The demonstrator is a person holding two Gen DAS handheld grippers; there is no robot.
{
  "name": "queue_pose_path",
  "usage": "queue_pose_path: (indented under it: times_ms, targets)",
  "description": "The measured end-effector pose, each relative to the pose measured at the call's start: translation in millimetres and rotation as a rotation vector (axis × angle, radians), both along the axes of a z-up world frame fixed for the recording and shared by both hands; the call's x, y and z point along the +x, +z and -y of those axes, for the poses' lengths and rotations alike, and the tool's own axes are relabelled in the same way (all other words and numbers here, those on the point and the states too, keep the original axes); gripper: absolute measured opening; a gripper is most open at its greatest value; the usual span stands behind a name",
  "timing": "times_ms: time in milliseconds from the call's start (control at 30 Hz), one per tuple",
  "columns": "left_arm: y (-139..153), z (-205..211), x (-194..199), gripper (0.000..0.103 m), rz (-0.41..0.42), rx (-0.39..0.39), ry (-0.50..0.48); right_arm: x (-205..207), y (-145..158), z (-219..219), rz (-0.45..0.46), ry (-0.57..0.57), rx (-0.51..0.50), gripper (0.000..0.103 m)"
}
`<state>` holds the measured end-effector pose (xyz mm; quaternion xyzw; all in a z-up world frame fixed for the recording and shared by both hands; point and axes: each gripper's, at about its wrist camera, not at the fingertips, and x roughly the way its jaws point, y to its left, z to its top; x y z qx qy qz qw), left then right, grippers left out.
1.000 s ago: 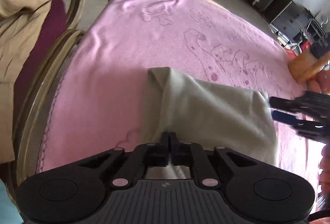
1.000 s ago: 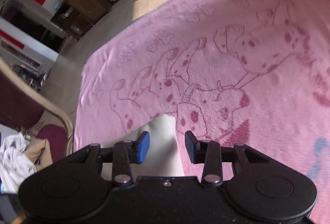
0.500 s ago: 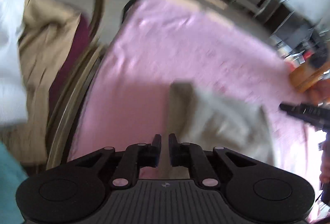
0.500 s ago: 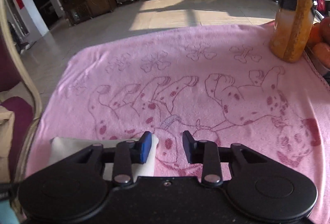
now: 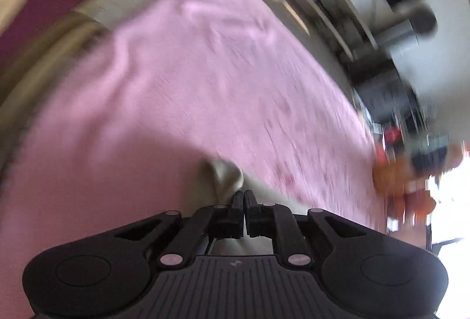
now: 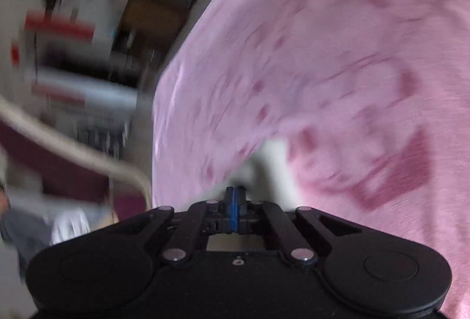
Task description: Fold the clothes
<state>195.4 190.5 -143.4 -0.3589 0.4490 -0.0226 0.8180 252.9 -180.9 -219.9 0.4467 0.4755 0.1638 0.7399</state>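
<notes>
Fold only partly done: cloth (image 5: 226, 175) bunched at 6 o'clock of pink blanket (image 5: 205, 78), pinched by nearly closed left hand-held gripper (image 5: 243, 197) and by right hand-held gripper (image 6: 234, 195), jaws just closed; flattening left.

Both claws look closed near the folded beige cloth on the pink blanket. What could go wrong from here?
1. The left claw seems to pinch only a small corner of the folded beige cloth, so the corner might slip out when lifted.
2. Both views are heavily blurred; whether the right claw, just closed, caught the cloth's edge or nothing is unclear.
3. The claws sit low over the pink printed blanket and could drag it along.
</notes>
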Motion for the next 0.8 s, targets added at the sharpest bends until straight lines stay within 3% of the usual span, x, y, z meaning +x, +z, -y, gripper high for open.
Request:
queue_pose_path:
  times_ms: [33,67,100,133,200,300,433,533,600,667,733,800]
  targets:
    - [6.8,-2.4,-4.0,0.009,0.006,0.045,0.043,-2.1,3.5,8.1,-0.011,-0.064,-0.013,0.000]
    - [15.5,-3.0,-9.0,0.003,0.010,0.115,0.084,-4.6,17.8,10.5,-0.007,-0.086,-0.107,0.000]
    - [24.7,-2.2,-15.7,0.004,0.020,0.163,0.093,-7.2,32.6,12.8,-0.002,-0.107,-0.205,0.000]
    - [33.9,-0.9,-23.3,0.004,0.032,0.193,0.086,-9.8,47.4,15.0,0.002,-0.127,-0.303,0.012]
    - [52.4,1.8,-38.4,0.005,0.055,0.252,0.070,-24.4,73.7,15.5,0.002,-0.054,-0.384,0.016]
    - [73.5,14.8,-73.7,0.005,0.070,0.234,-0.037,-46.7,113.1,16.0,0.002,0.061,-0.502,0.016]
    - [77.2,37.8,-137.8,0.015,0.091,0.231,-0.185,-105.9,148.5,17.6,0.020,0.188,-0.532,0.028]
    - [59.2,53.6,-175.1,0.014,0.052,0.240,-0.268,-149.6,158.6,10.1,0.047,0.263,-0.530,0.029]
    - [48.0,62.7,-186.2,0.013,0.021,0.252,-0.293,-169.2,153.7,-2.0,0.058,0.307,-0.529,0.027]
    - [42.5,71.1,-185.6,0.013,0.026,0.281,-0.306,-178.8,141.8,-22.1,0.078,0.362,-0.550,0.011]
    - [41.2,78.3,-183.3,0.013,0.045,0.318,-0.311,-181.3,126.9,-41.5,0.095,0.384,-0.542,0.009]
    - [32.6,85.7,-175.2,0.013,0.019,0.369,-0.313,-184.3,115.5,-54.8,0.186,0.356,-0.560,0.009]
